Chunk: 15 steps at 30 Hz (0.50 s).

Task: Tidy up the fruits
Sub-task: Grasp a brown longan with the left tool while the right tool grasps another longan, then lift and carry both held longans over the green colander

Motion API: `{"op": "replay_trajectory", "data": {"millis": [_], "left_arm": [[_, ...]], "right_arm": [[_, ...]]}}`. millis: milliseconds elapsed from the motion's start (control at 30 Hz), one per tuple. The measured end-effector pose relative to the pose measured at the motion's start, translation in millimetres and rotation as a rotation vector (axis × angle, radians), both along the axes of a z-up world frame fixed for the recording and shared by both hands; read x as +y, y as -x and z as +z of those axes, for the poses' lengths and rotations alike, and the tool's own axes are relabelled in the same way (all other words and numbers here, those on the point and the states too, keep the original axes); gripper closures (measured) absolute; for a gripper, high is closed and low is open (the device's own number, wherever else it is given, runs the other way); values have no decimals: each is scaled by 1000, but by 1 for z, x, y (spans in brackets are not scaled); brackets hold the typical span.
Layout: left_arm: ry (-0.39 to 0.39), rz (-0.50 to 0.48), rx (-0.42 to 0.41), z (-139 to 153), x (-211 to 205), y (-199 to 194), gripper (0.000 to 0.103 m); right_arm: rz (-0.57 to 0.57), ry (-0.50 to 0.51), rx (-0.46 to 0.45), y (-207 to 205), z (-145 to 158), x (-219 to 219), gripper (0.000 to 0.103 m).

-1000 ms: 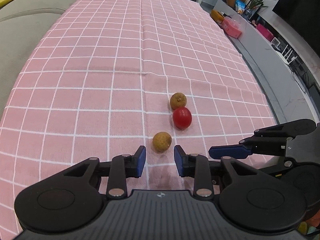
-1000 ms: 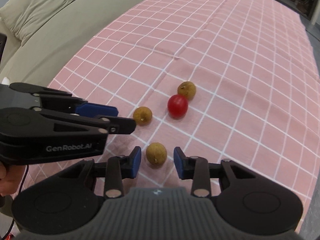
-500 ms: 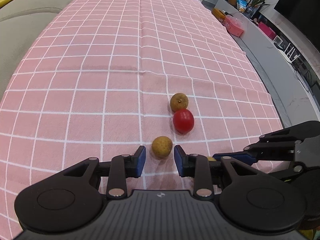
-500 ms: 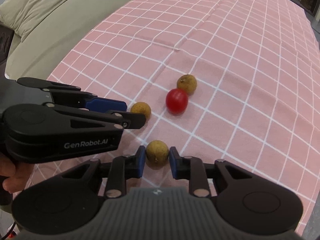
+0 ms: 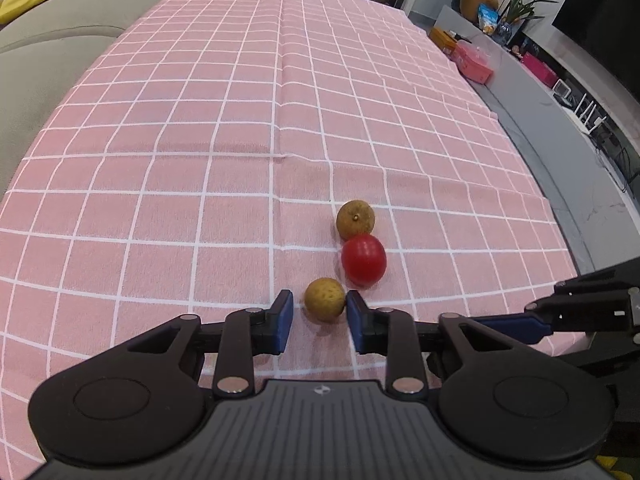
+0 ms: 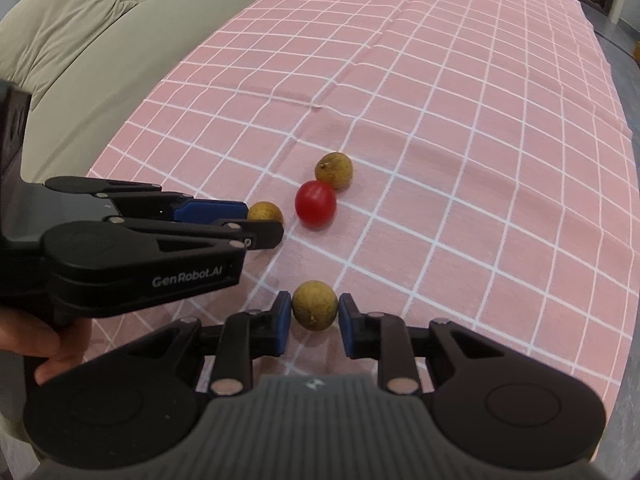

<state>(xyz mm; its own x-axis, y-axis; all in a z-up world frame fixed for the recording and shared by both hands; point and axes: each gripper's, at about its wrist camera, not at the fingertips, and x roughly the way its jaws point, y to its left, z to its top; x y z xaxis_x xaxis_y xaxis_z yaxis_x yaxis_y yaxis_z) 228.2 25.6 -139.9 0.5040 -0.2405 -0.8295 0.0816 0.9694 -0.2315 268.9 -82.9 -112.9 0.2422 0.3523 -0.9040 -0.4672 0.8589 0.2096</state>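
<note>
You are working over the surface (image 5: 200, 160) in its pink checked cloth, four fruits near its front edge. Your right gripper (image 6: 313, 316) is clamping the nearest brown fruit (image 6: 314, 304); lift it straight up. Your left gripper (image 5: 319, 316) is closing round the other brown fruit (image 5: 325, 299), only one pad touching; centre it, keeping clear of the red fruit (image 5: 363, 259) just beside.

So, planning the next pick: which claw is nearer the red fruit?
Left. The left claw, jaws closing around a brown fruit, sits right beside the red fruit; the right claw, shut on a second brown fruit, is farther back from it.
</note>
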Motion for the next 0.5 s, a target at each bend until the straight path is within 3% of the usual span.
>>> {"op": "replay_trajectory", "data": {"millis": [33,233,500], "left_arm": [[7,3,-3,0,0,0,79],[-1,11,-3,3,-1,5,79],[-4,-17,-37,36,-4,20,79]], "right_arm": [[-6,-3,0,1,1,-2,81],[-40,-23,-18,5,11,-12,81],[-91,-75,-76,18,37,-24,81]]}}
